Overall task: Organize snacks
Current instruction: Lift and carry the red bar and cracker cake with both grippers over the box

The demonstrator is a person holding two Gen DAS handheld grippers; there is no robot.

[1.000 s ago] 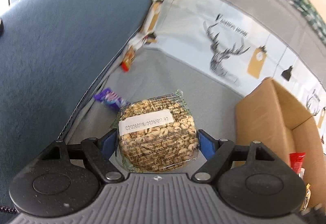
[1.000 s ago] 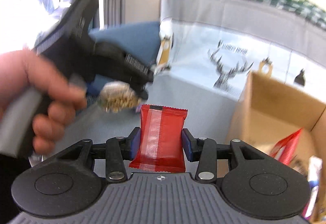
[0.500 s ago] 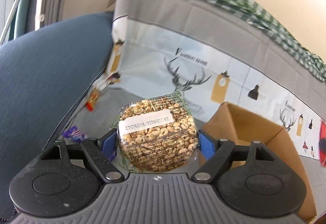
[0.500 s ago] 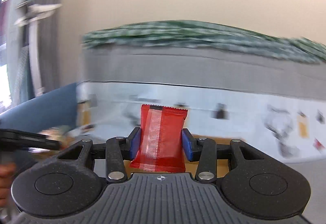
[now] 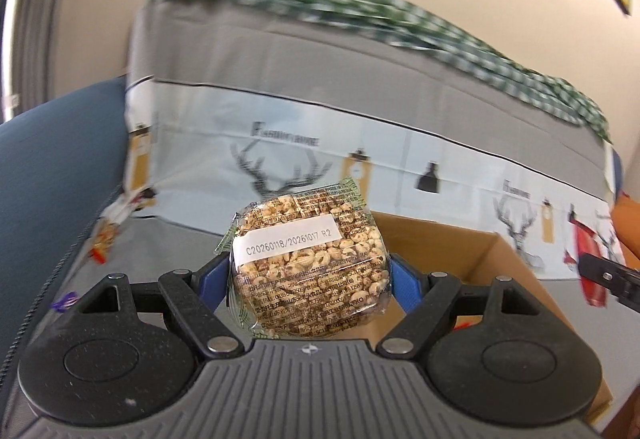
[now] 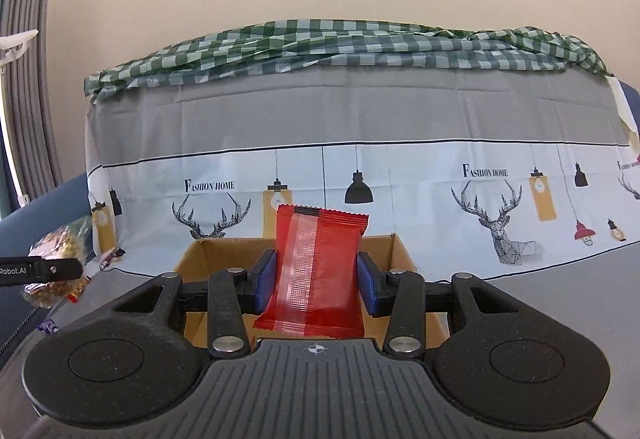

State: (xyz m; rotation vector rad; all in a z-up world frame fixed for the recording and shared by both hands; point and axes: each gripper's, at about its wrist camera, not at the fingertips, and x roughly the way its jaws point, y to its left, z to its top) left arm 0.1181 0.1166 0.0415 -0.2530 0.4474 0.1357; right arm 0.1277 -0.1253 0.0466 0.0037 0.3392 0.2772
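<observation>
The left gripper (image 5: 310, 273) pinches a clear pack of puffed-grain snack (image 5: 308, 263) between its blue pads, jaws spread wide around the bulky pack. The right gripper (image 6: 318, 277) pinches a red snack packet (image 6: 320, 271) upright between its pads, jaws closer together on this slimmer item.

Just beyond both sets of fingers sits an open cardboard box (image 6: 208, 255) on the grey cloth; in the right view it lies straight ahead and below the red packet, in the left view ahead and to the right of the grain pack. Behind the box rises a cloth printed with deer and lamps (image 6: 496, 215), topped by green checked fabric (image 6: 320, 43).

Both snacks seem to be mid-carry toward the box. The next move likely calls for bringing each packet over the opening, lowering it, then spreading the jaws.

Only the left view shows loose wrappers (image 5: 102, 243) off to its left; the right view shows the box's inner walls.
</observation>
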